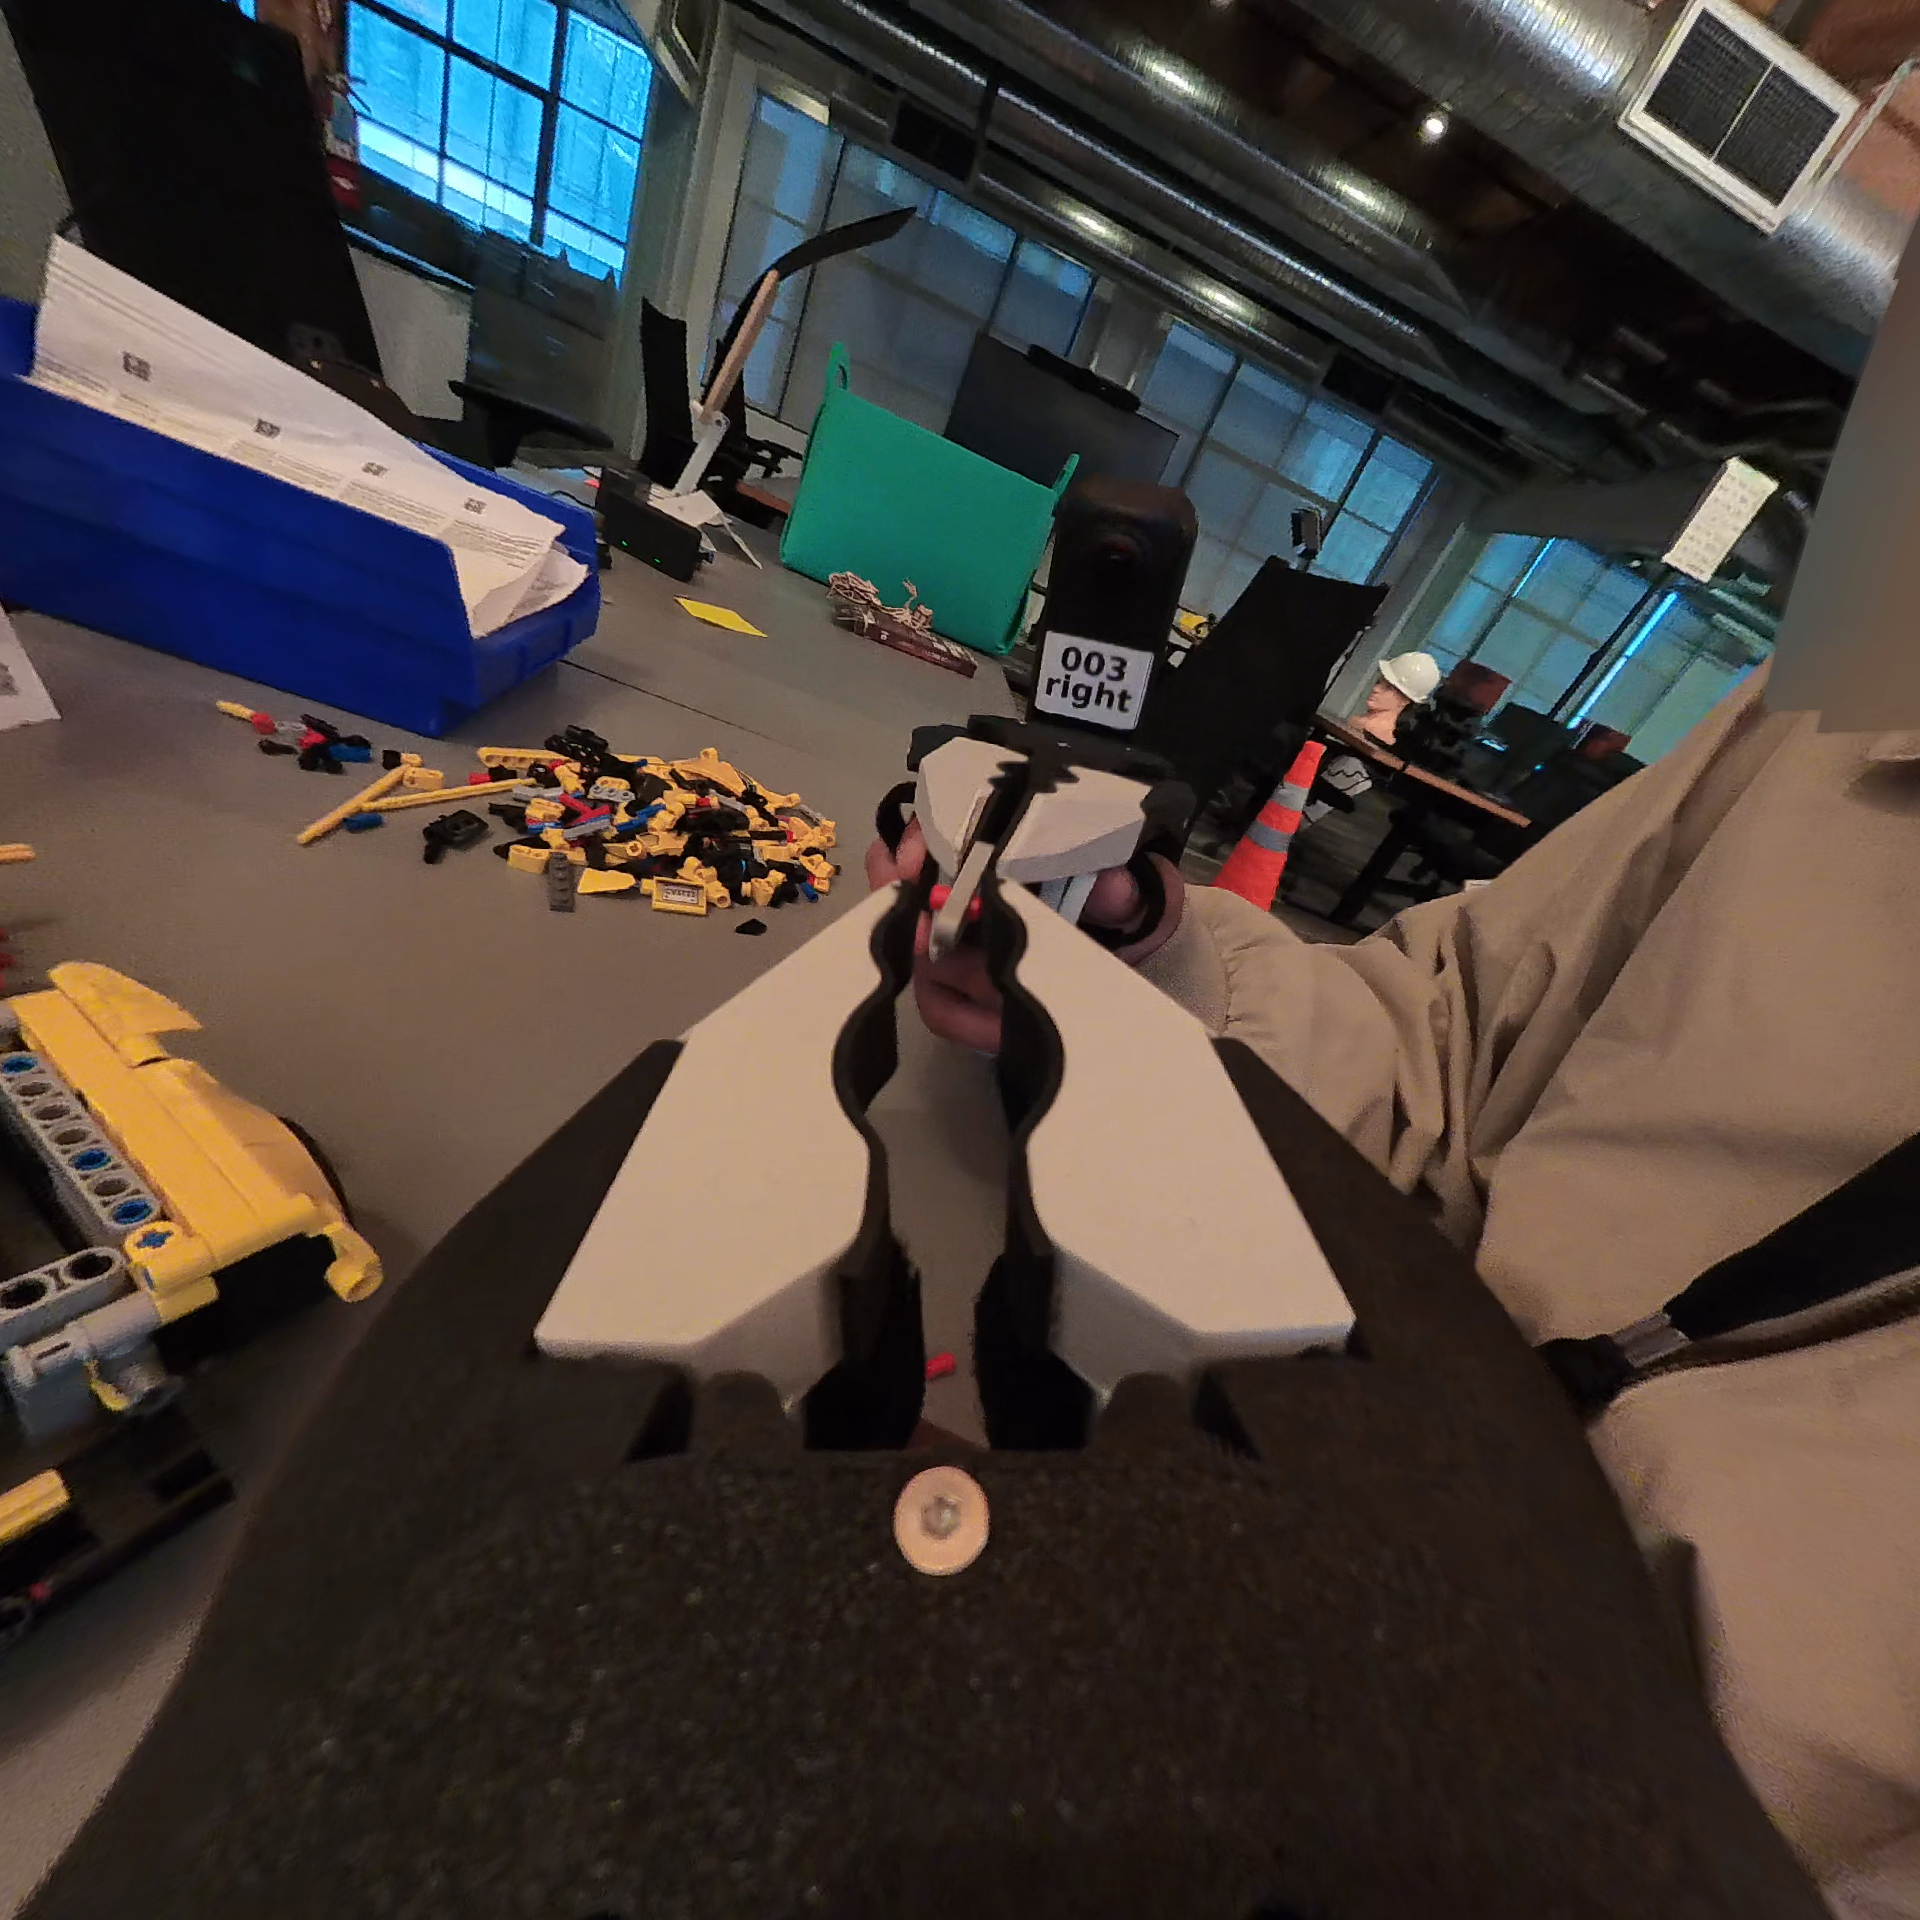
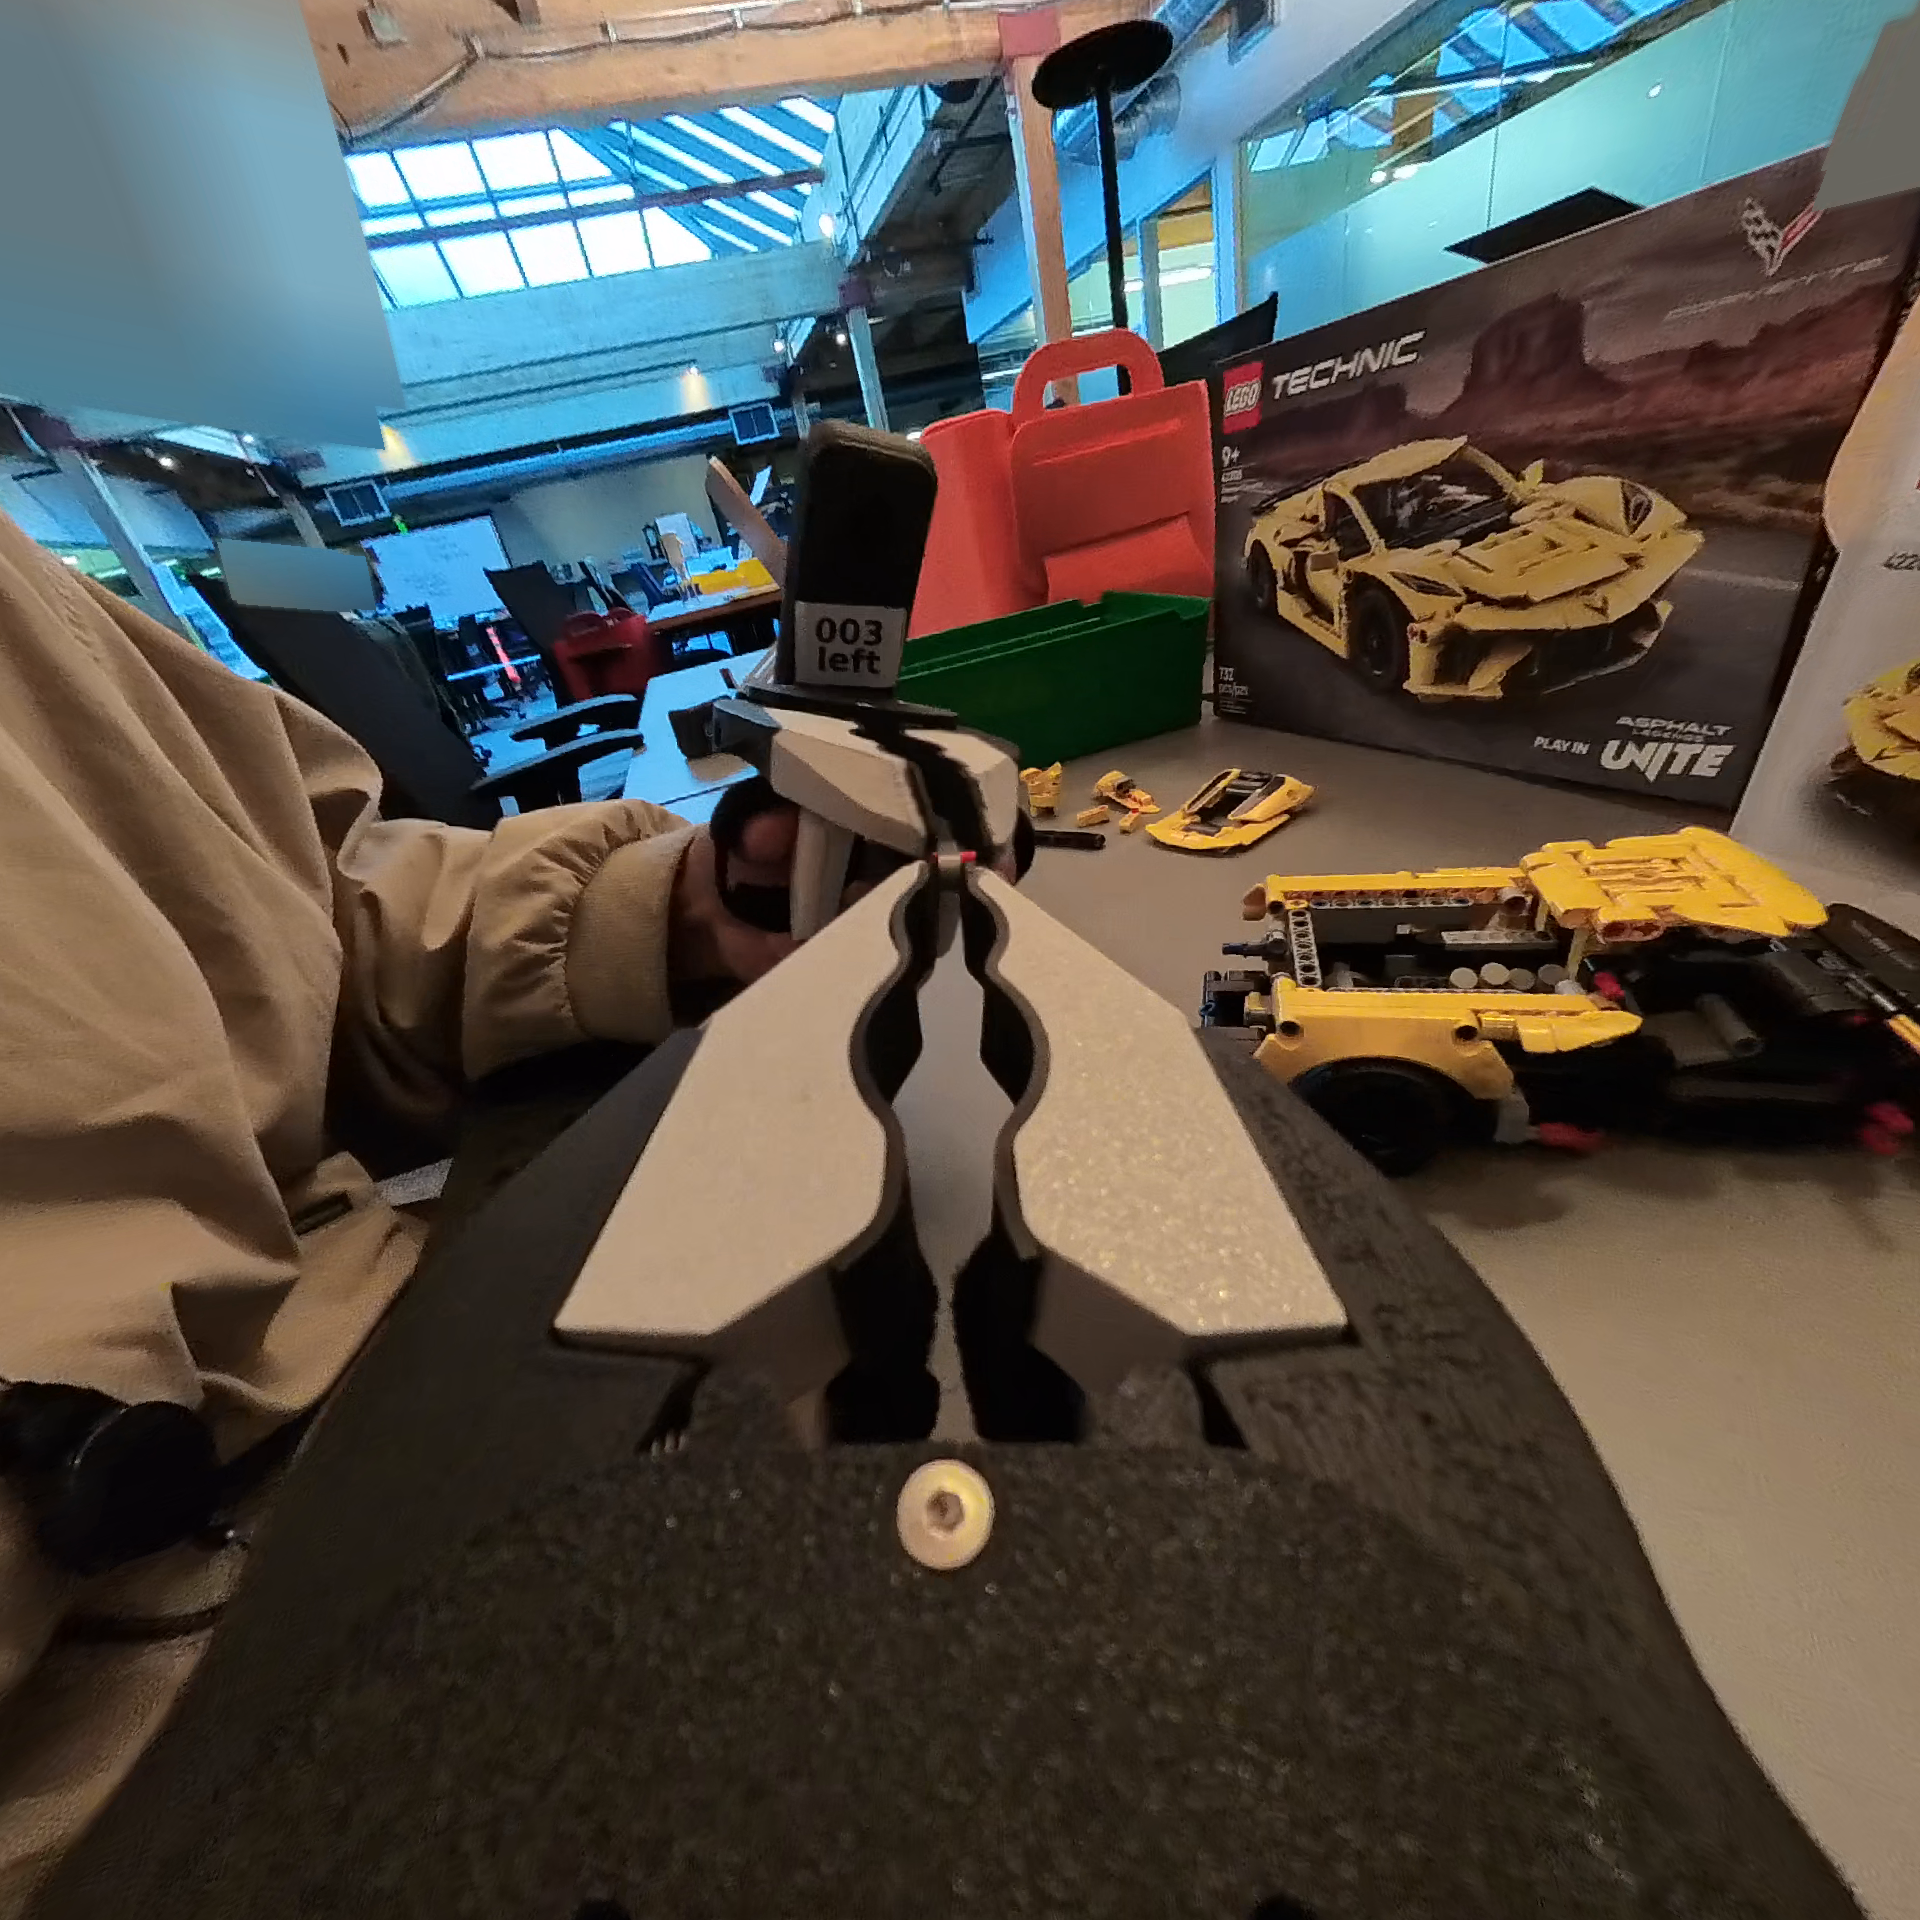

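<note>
My left gripper (image 1: 954, 902) and right gripper (image 2: 948, 871) face each other tip to tip above the grey table (image 1: 468, 1018). The right gripper, seen in the left wrist view (image 1: 977, 847), is shut on a small light grey beam (image 1: 961, 899). A red pin (image 1: 939, 896) runs crosswise through that beam. My left gripper's narrow jaws close on the ends of this pin. In the right wrist view the beam (image 2: 948, 885) and pin (image 2: 954, 858) sit between the fingertips, with the left gripper (image 2: 940, 844) just behind.
A part-built yellow car model (image 1: 156, 1143) (image 2: 1507, 987) lies nearby. A pile of loose pieces (image 1: 665, 821) and a blue bin of papers (image 1: 260, 582) sit farther off. A kit box (image 2: 1538, 540), green bin (image 2: 1060, 665), orange bag (image 2: 1070, 488) and yellow sub-assembly (image 2: 1231, 810) stand behind.
</note>
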`<state>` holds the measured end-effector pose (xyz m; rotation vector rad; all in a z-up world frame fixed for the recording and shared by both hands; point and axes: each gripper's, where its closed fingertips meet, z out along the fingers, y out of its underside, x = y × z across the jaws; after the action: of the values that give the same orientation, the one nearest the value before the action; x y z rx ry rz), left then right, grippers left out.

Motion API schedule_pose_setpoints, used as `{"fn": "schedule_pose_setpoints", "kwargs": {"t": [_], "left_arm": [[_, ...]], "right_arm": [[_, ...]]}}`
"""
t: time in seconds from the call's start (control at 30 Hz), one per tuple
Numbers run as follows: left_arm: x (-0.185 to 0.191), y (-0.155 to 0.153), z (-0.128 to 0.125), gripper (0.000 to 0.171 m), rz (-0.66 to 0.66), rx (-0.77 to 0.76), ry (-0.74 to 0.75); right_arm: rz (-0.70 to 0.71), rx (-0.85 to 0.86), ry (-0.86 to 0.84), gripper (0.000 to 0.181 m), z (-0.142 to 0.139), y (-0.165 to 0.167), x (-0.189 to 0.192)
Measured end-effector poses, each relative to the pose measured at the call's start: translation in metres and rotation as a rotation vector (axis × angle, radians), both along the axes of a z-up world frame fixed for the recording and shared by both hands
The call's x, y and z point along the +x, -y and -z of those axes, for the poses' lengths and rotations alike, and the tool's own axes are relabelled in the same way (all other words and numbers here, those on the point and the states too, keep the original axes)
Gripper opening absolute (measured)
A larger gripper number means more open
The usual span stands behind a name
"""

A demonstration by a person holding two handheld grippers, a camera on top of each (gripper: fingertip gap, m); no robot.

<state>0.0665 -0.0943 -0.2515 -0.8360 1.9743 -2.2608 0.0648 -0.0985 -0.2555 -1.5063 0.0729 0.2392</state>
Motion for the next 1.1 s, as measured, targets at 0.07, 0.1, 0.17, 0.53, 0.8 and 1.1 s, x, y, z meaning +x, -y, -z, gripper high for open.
{"fn": "schedule_pose_setpoints", "kwargs": {"t": [0.07,0.1,0.17,0.53,0.8,1.1], "left_arm": [[0.000,0.000,0.001,0.007,-0.006,0.017,0.010],[-0.001,0.001,0.002,0.007,-0.002,0.022,0.008],[-0.002,0.001,0.001,0.007,0.004,0.016,0.008],[-0.015,0.006,-0.008,0.018,0.072,-0.034,0.038],[-0.019,0.010,-0.011,0.008,0.070,-0.026,0.069],[-0.021,0.012,-0.011,0.007,0.070,-0.022,0.070]], "right_arm": [[-0.011,-0.010,-0.025,0.002,0.002,0.000,0.000],[-0.020,-0.010,-0.041,0.002,0.002,0.000,0.001],[-0.035,-0.001,-0.060,0.002,0.001,0.001,0.000],[-0.107,0.039,-0.123,0.001,-0.006,0.004,-0.006],[-0.250,0.084,-0.297,0.001,-0.012,0.009,-0.012],[-0.273,0.107,-0.332,0.002,-0.015,0.011,-0.011]]}}
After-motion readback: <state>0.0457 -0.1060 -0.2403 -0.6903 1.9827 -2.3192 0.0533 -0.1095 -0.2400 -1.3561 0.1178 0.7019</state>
